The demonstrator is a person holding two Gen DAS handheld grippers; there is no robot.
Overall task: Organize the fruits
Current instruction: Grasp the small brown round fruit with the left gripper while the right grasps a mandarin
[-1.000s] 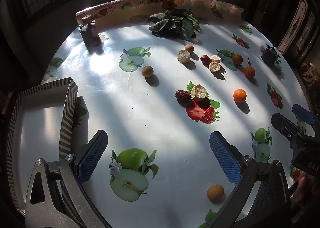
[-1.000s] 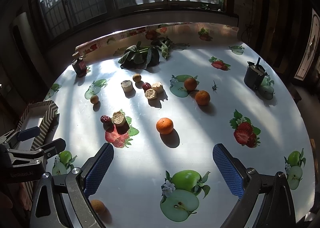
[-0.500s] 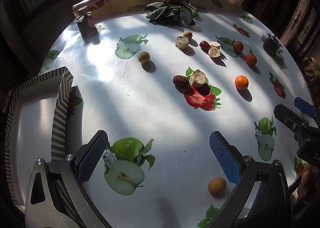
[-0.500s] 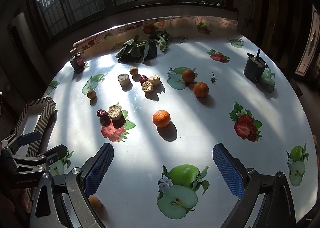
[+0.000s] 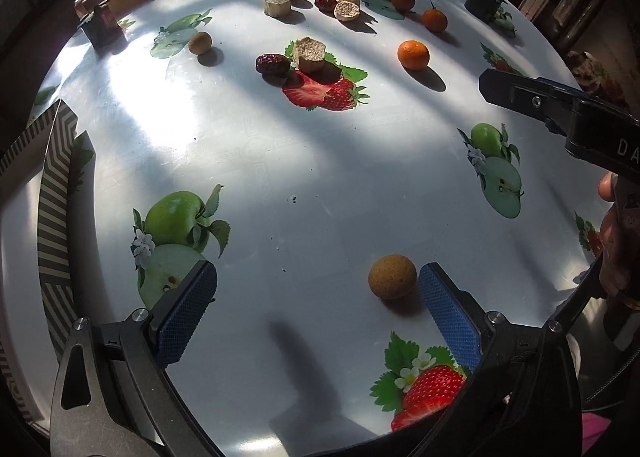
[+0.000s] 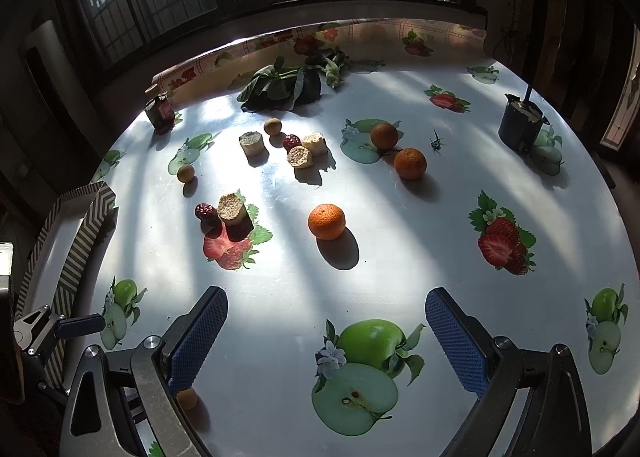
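Note:
My left gripper (image 5: 316, 297) is open above the table, and a small round tan fruit (image 5: 392, 276) lies just inside its right finger (image 5: 448, 313). That fruit peeks out behind the right gripper's left finger in the right wrist view (image 6: 187, 397). My right gripper (image 6: 326, 321) is open and empty, with a near orange (image 6: 326, 221) ahead of it. Two more oranges (image 6: 409, 163) (image 6: 384, 135), red dates (image 6: 205, 211), tan cut chunks (image 6: 232, 209) and further small tan fruits (image 6: 185, 173) lie scattered beyond.
A striped-edged tray (image 5: 56, 193) sits at the table's left edge. Leafy greens (image 6: 280, 87), a small dark jar (image 6: 161, 113) and a black cup (image 6: 520, 125) stand near the far rim. The tablecloth carries printed apples and strawberries.
The left gripper moved forward and to the right, so the near tan fruit now sits between its fingers by the right one. The right gripper drifted slightly forward.

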